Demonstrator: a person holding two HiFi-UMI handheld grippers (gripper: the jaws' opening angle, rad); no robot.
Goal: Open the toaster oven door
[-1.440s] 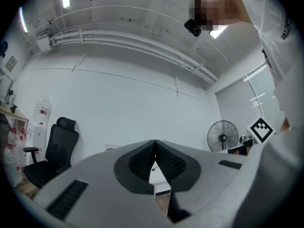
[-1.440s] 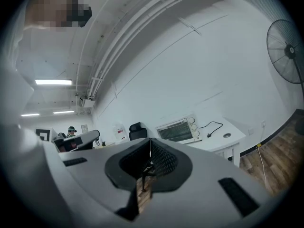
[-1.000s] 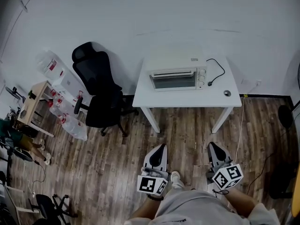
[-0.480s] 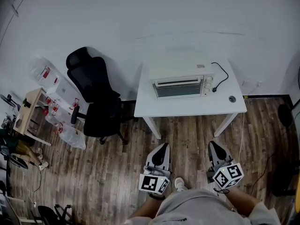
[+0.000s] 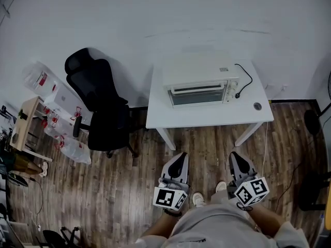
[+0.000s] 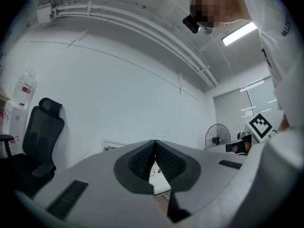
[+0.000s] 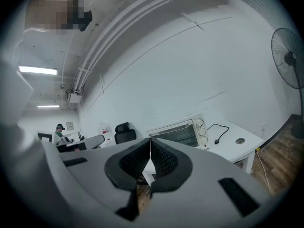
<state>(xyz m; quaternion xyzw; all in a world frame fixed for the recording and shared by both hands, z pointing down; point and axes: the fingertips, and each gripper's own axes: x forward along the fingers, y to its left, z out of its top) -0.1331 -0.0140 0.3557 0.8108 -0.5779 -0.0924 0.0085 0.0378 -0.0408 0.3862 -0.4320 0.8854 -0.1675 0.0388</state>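
Toaster oven sits shut on the white table by the wall, a touch nearer than a second ago; left gripper and right gripper both closed, empty, well short of the door, approach under way

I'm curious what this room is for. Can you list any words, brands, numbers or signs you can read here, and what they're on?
Nothing reads clearly.
Toaster oven: small label on top, too small.
Clear jug: red label, too small.
Person's shirt: dark print, cut off, unreadable.
Left gripper, right gripper: cubes bear square patterns, no words.
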